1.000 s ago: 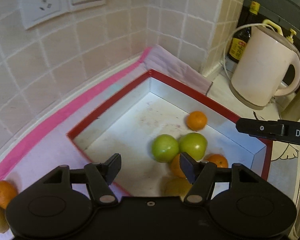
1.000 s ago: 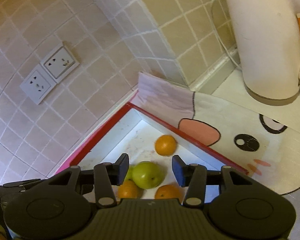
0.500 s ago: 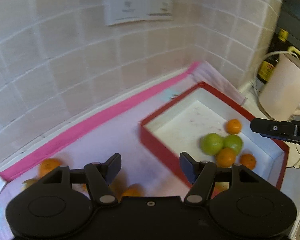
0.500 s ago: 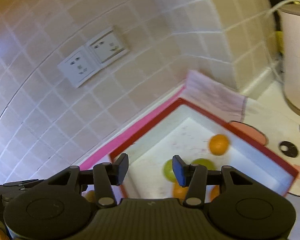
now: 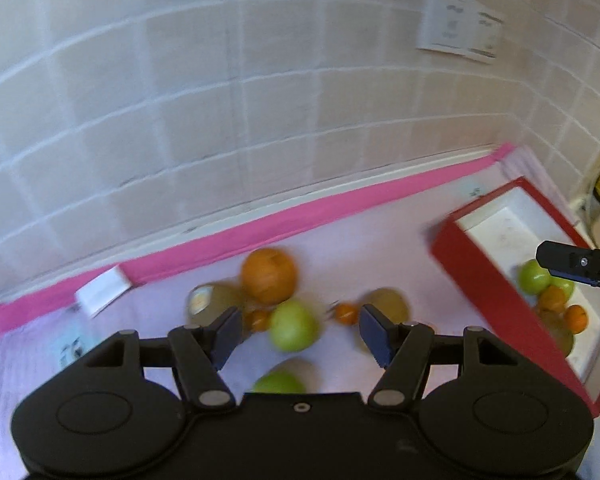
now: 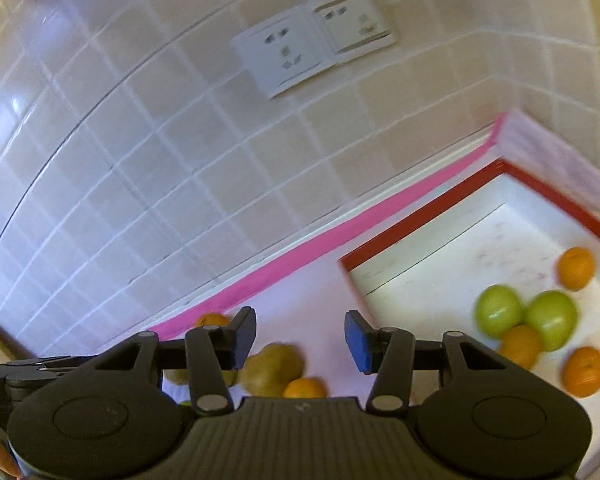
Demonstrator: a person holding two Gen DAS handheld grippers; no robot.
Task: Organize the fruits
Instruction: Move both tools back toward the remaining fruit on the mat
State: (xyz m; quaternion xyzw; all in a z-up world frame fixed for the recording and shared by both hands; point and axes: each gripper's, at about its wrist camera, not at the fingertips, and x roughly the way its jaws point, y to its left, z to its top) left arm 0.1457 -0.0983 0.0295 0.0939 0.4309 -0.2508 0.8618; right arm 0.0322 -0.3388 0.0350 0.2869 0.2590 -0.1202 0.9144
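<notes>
Both grippers have swung from the red box (image 5: 496, 304) to the loose fruit pile; left gripper (image 5: 298, 330), fingers spread and empty, frames a green apple (image 5: 293, 326), likely next.

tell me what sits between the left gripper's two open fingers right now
In the left wrist view, a green apple lies between the left gripper fingers, with a small orange fruit beside it.

The shallow red-rimmed white cardboard box (image 6: 452, 264) has bare floor across its half toward the tiled wall; two green apples (image 6: 526, 318) and three small oranges crowd its near side. Left of the box, loose fruit clusters on the pale mat (image 5: 340, 232): a large orange (image 5: 268, 276), a green apple (image 5: 293, 326), brownish kiwis. Between cluster and box lies open mat.
</notes>
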